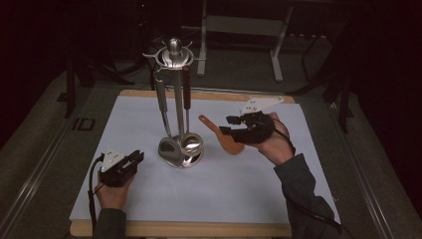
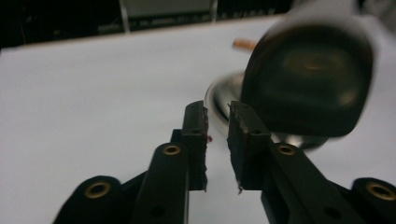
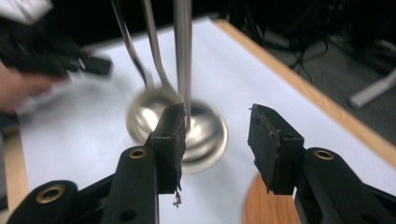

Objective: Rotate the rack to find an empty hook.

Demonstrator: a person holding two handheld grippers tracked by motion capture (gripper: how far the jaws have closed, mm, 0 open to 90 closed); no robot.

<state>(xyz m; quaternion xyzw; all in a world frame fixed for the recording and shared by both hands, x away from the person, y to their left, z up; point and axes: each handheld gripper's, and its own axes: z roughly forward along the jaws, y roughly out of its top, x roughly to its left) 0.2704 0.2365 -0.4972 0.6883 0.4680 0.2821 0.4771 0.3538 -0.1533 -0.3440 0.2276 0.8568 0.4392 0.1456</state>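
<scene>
Hovering over a smooth wooden spatula (image 1: 222,135), the right gripper (image 1: 230,125) gapes empty; the left gripper (image 1: 139,158), narrowly parted, grips nothing.

Room was dim, lit mainly over the counter (image 1: 149,209), which had a wooden edge under a white sheet (image 1: 239,189). Grey carpet floor (image 1: 40,144) surrounded the counter. Beyond the counter stood a pale metal frame stand (image 1: 276,45) against darkness.

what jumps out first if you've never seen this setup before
The tall shiny steel utensil stand rises mid-table on the white mat, with ladles hanging from its crown. Right of its base lies an orange-brown wooden spatula, with the right gripper hovering open over it. The left gripper sits near the front left, with nothing between its jaws.
</scene>
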